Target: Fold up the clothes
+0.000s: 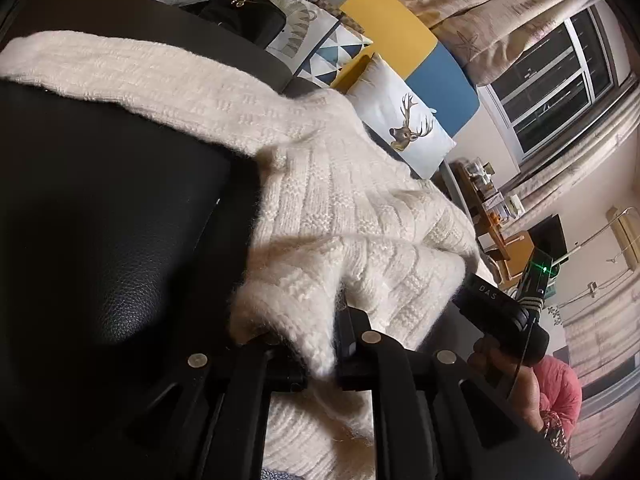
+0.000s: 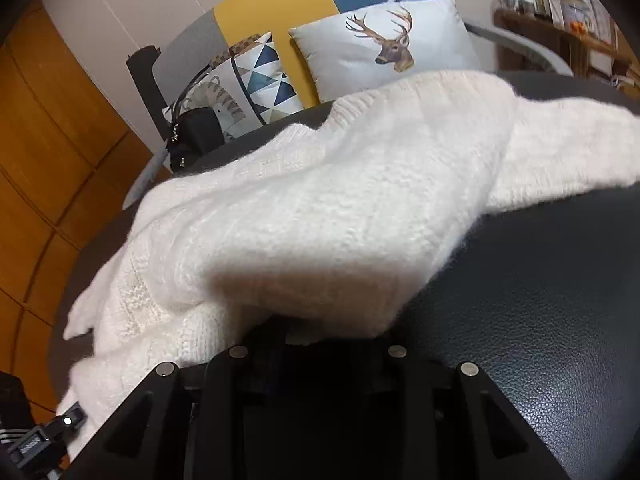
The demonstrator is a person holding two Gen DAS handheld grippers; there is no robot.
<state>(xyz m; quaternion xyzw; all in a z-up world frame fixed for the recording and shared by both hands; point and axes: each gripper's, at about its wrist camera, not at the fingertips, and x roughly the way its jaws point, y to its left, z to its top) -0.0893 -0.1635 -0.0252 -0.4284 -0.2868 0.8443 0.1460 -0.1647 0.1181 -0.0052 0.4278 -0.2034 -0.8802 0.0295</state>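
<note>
A white knitted sweater [image 1: 340, 208] lies spread over a black leather surface [image 1: 100, 220], one sleeve stretched towards the upper left. My left gripper [image 1: 316, 348] is shut on a fluffy edge of it, and the knit bunches up between the fingers. In the right wrist view the sweater [image 2: 320, 200] forms a thick raised fold. That fold drapes over my right gripper [image 2: 324, 332] and hides its fingertips; the knit lifts up from them as if pinched. A hand [image 1: 504, 368] holds the right gripper's black body [image 1: 500, 312] at the sweater's far edge.
A deer pillow [image 2: 384, 44], a patterned pillow [image 2: 260, 76] and a black bag [image 2: 196, 132] sit behind the sweater against a grey, yellow and blue headboard. Orange wooden doors [image 2: 48, 140] stand at the left. A cluttered shelf [image 1: 488, 200] and a window [image 1: 552, 80] lie beyond.
</note>
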